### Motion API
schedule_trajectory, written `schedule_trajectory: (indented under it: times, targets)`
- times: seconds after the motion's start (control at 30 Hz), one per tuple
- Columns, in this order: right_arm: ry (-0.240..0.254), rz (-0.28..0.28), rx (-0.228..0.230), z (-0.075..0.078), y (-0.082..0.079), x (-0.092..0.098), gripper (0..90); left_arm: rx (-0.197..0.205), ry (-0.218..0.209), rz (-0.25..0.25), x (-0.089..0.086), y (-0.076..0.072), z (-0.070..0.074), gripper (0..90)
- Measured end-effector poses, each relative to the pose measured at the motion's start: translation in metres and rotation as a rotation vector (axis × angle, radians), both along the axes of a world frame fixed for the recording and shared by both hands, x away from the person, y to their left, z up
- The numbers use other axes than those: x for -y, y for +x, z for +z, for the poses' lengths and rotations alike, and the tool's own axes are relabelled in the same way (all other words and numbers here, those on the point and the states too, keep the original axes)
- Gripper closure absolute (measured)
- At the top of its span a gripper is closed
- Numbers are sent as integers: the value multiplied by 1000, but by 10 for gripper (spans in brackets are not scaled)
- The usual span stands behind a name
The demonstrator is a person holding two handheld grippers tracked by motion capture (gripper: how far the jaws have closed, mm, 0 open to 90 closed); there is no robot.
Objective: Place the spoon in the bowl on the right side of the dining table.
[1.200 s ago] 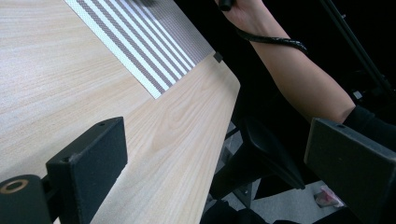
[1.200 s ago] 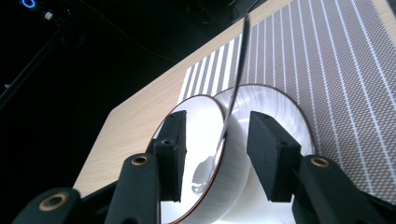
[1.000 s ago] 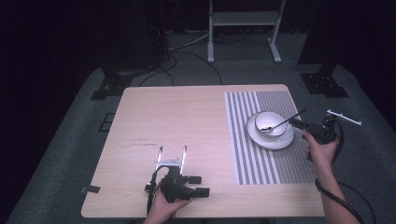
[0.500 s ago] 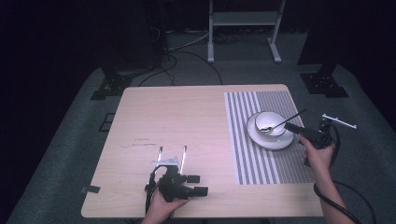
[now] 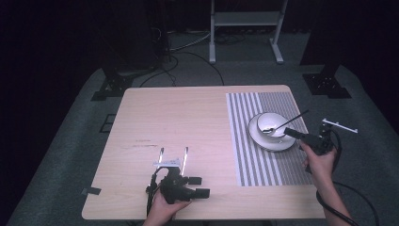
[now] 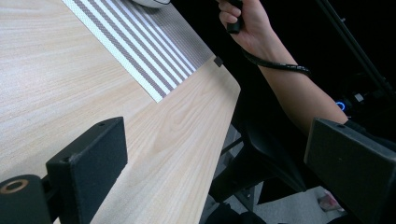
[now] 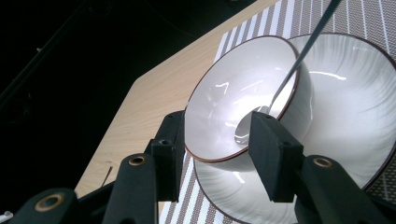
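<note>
on the striped mat (image 5: 263, 155) at the counter's (image 5: 188, 122) 3 o'clock side, a white bowl (image 5: 272, 123) with a spoon (image 5: 284, 123) sits on a plate (image 5: 277, 143). the right gripper (image 7: 215, 144) approaches the bowl's near rim, fingers half open and empty; next it likely straddles the rim and closes. the left gripper (image 5: 173, 155) rests at 6 o'clock, fingers wide.

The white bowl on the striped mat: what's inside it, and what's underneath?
Inside the bowl lies a spoon, its handle leaning out over the rim. Under the bowl sits a white plate on the striped mat. The plate's middle is hidden beneath the bowl.
</note>
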State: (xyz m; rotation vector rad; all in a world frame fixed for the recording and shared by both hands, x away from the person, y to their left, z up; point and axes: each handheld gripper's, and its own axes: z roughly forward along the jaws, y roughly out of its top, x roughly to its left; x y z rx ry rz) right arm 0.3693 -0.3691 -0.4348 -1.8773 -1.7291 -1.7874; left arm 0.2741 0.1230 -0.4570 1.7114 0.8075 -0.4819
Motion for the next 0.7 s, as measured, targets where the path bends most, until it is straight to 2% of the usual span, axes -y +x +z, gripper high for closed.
schedule_trajectory:
  times: [0.3,0.7]
  targets:
    - [-1,38,7,-5,-7,-12,552,1,1,3,0,0,0,45]
    - [10,76,24,-3,-17,-24,551,0,2,6,-1,0,0,45]
